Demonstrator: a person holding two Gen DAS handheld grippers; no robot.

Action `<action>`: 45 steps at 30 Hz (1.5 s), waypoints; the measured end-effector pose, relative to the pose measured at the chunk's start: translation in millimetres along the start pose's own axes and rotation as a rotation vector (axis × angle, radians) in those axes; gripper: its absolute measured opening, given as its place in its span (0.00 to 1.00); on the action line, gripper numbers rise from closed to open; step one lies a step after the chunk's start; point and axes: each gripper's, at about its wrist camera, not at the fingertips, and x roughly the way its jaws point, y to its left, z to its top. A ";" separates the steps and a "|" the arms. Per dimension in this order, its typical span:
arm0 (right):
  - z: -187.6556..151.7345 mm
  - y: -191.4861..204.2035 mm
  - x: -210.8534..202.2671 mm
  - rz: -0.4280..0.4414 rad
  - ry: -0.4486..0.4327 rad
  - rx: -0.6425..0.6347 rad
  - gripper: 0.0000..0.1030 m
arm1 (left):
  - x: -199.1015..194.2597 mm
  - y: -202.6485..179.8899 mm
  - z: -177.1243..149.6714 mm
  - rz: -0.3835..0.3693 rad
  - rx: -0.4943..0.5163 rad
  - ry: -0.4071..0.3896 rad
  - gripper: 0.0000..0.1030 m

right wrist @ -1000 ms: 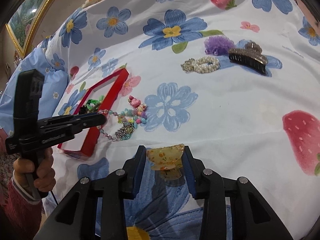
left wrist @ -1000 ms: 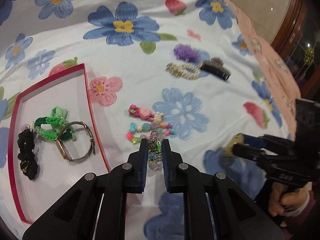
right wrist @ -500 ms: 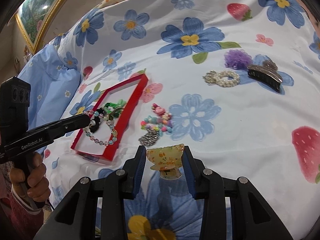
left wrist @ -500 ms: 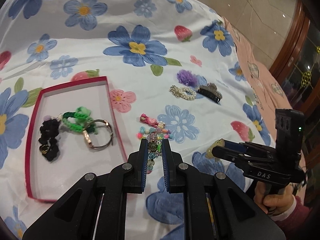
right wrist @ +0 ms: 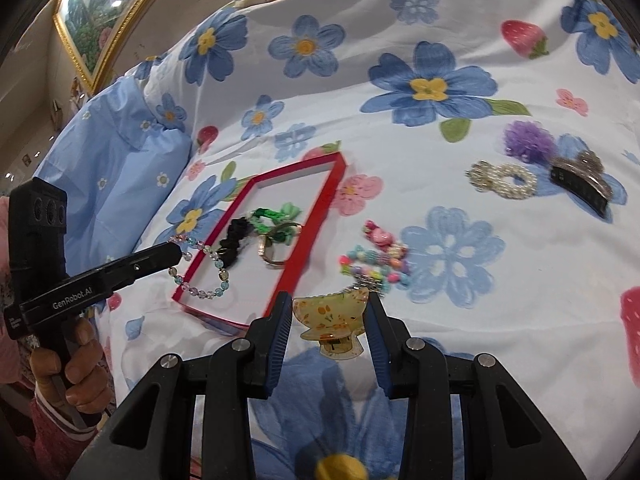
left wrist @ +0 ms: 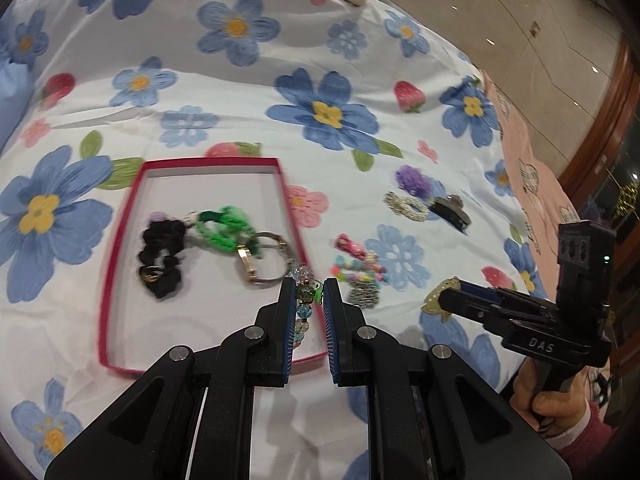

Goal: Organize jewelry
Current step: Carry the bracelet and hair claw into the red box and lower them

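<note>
My left gripper [left wrist: 306, 292] is shut on a glass-bead bracelet [left wrist: 303, 300]; in the right wrist view the bracelet [right wrist: 208, 276] hangs from it over the near end of the red tray [right wrist: 320, 208]. The tray [left wrist: 120, 248] holds a black scrunchie [left wrist: 160, 260], a green braided band [left wrist: 220, 228] and a metal bangle [left wrist: 264, 264]. My right gripper [right wrist: 328, 312] is shut on a yellow claw clip [right wrist: 332, 316] above the bedspread. It also shows in the left wrist view [left wrist: 444, 300].
On the flowered bedspread right of the tray lie colourful bead bracelets [right wrist: 376, 264], a pearl scrunchie [right wrist: 504, 180], a purple scrunchie [right wrist: 524, 140] and a dark claw clip [right wrist: 580, 184]. A blue pillow [right wrist: 116, 168] lies at the left.
My left gripper has lifted the glass-bead bracelet off the bedspread and carried it left to the tray. My right gripper has risen a little with the yellow clip.
</note>
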 end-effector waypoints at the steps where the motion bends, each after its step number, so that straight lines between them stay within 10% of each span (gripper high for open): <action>1: 1.0 3.6 1.6 0.006 0.001 -0.005 0.36 | -1.9 5.5 -1.1 0.011 -0.009 -0.003 0.12; 45: 10.4 86.8 155.1 0.062 0.220 -0.151 0.36 | 59.7 126.3 -23.3 0.146 -0.175 0.113 0.12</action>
